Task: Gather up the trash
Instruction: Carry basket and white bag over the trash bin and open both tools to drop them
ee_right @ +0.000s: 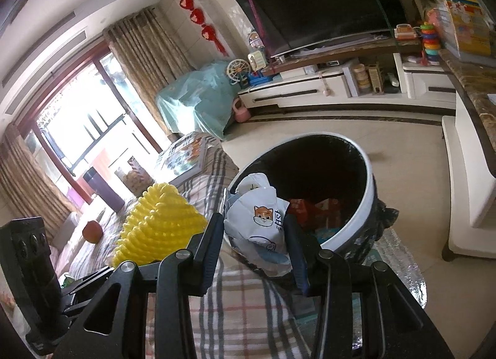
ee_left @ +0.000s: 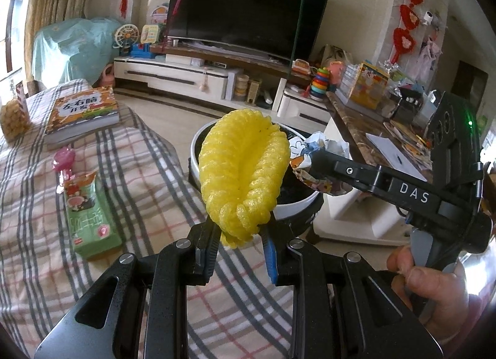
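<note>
My left gripper (ee_left: 240, 235) is shut on the lower end of a yellow foam fruit net (ee_left: 245, 173), held upright above the plaid-covered surface and in front of the round white bin with a black liner (ee_left: 198, 154). The same yellow foam net (ee_right: 158, 222) shows at the left of the right wrist view. My right gripper (ee_right: 255, 229) is shut on a crumpled white wrapper with a cartoon cat print (ee_right: 262, 219), held at the near rim of the bin (ee_right: 369, 204). From the left wrist view, the right gripper (ee_left: 305, 165) reaches in from the right with the crumpled wrapper (ee_left: 319, 145) over the bin.
On the plaid cover (ee_left: 148, 191) lie a green snack packet (ee_left: 90, 216), a pink wrapped lolly (ee_left: 63, 162) and a thick book (ee_left: 83, 112). Red packaging (ee_right: 313, 207) lies inside the bin. A marble-topped table (ee_left: 372, 139) stands to the right, a TV unit (ee_left: 198, 74) behind.
</note>
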A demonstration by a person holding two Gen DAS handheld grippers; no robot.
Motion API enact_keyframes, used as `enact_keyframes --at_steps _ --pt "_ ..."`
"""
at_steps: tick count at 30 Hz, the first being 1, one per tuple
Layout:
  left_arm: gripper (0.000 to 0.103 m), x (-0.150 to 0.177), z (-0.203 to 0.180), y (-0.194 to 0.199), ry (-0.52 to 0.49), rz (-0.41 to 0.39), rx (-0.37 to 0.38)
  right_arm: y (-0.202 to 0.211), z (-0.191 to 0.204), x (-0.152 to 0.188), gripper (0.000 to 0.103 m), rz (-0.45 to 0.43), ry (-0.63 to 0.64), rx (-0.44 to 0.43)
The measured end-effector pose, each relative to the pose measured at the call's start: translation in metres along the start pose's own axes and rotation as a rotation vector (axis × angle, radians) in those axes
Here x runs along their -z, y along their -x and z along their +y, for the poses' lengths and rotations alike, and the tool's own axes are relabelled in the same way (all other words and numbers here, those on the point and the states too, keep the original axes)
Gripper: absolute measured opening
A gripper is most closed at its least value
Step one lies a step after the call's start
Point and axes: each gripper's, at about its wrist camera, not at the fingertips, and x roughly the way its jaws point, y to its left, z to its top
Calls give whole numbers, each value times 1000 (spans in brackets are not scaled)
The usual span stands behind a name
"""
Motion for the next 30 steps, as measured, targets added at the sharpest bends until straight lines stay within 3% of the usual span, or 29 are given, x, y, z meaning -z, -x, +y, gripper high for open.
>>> enact_keyframes --at_steps 30 --pt "23 -42 -6 -47 -32 19 -9 -23 -22 -27 41 12 -30 33"
